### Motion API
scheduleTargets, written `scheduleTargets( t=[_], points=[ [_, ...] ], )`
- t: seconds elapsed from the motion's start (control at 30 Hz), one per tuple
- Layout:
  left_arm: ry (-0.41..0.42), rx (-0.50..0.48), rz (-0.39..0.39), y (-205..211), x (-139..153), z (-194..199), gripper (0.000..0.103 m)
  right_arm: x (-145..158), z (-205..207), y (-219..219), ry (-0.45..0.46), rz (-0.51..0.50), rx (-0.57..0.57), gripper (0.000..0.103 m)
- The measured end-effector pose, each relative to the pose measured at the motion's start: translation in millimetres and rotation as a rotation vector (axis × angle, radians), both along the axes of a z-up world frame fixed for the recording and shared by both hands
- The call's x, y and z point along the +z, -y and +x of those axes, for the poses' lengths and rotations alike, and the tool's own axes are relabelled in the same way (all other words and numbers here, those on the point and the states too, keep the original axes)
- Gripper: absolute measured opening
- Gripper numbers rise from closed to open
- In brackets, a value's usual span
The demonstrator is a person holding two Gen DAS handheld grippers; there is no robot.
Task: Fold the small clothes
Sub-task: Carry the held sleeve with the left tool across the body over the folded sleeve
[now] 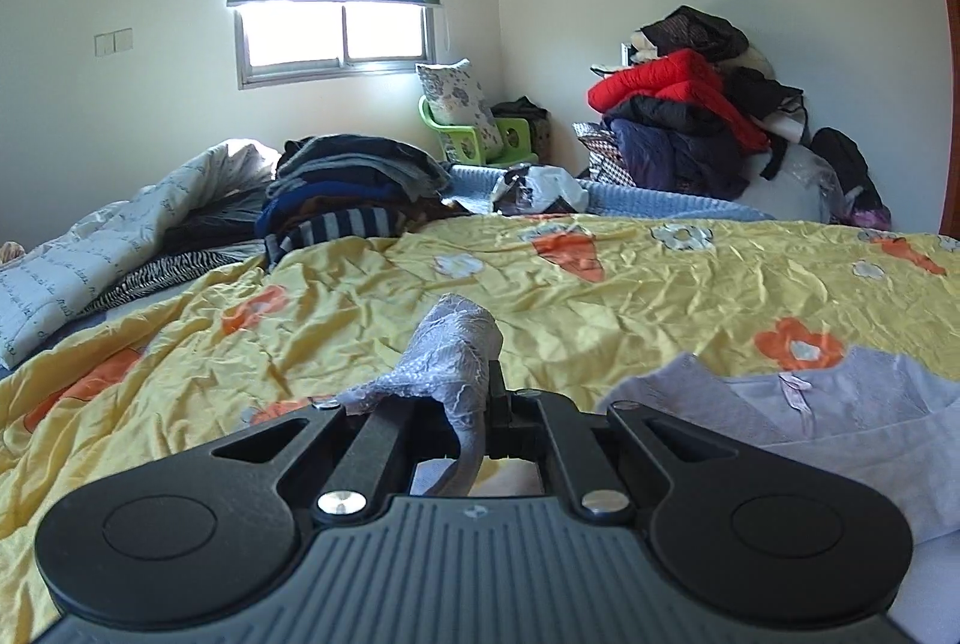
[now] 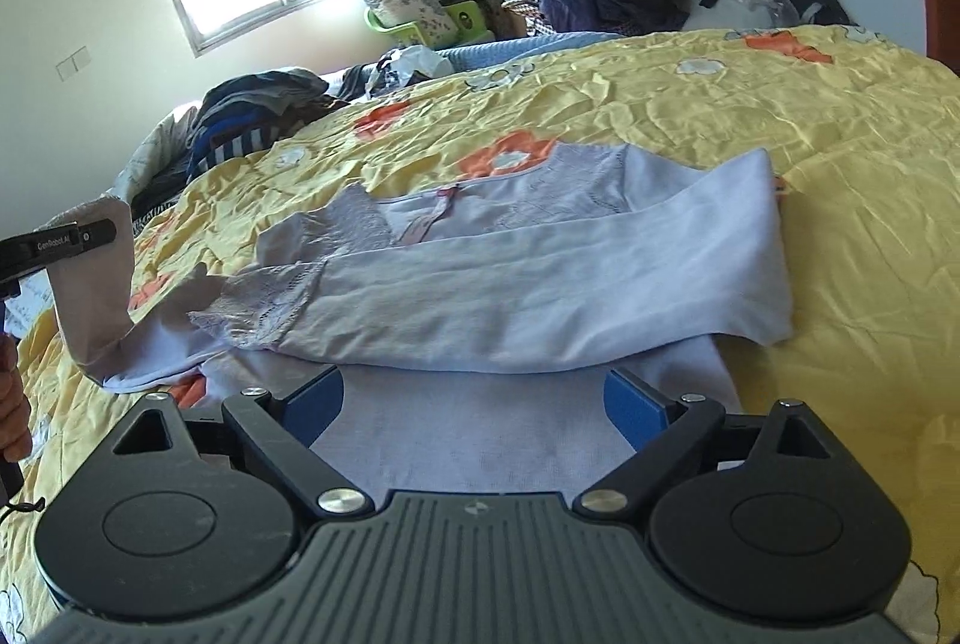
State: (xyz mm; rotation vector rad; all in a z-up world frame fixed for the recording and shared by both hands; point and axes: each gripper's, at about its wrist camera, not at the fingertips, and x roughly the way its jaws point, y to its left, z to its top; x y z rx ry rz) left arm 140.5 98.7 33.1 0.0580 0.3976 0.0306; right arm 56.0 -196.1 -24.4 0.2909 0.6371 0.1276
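Observation:
A lavender long-sleeved top lies on the yellow flowered quilt, its collar toward the far side. One sleeve is folded across the body, and its lace cuff rests near the left. My left gripper is shut on the other sleeve's lace cuff and holds it lifted off the quilt. From the right wrist view that gripper is at the far left, with the sleeve hanging from it. My right gripper stands open over the top's lower part, its blue pads wide apart with nothing pinched between them.
A stack of folded dark clothes sits at the bed's far left beside a white quilt. Jackets are piled at the far right. A green chair with a pillow stands under the window. A person's hand shows at the left edge.

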Motion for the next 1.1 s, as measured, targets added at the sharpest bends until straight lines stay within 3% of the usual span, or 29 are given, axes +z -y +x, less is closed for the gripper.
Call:
scheduleTargets(
  t=[0.6,1.1],
  points=[
    [-0.042,-0.066,0.042,46,-2,-1,0.004,-3,-9,14,-0.003,0.027,-0.013,0.093],
    [-0.046,-0.188,0.053,114,3,-3,0.004,-4,-22,38,0.011,0.060,-0.049,0.093]
  ],
)
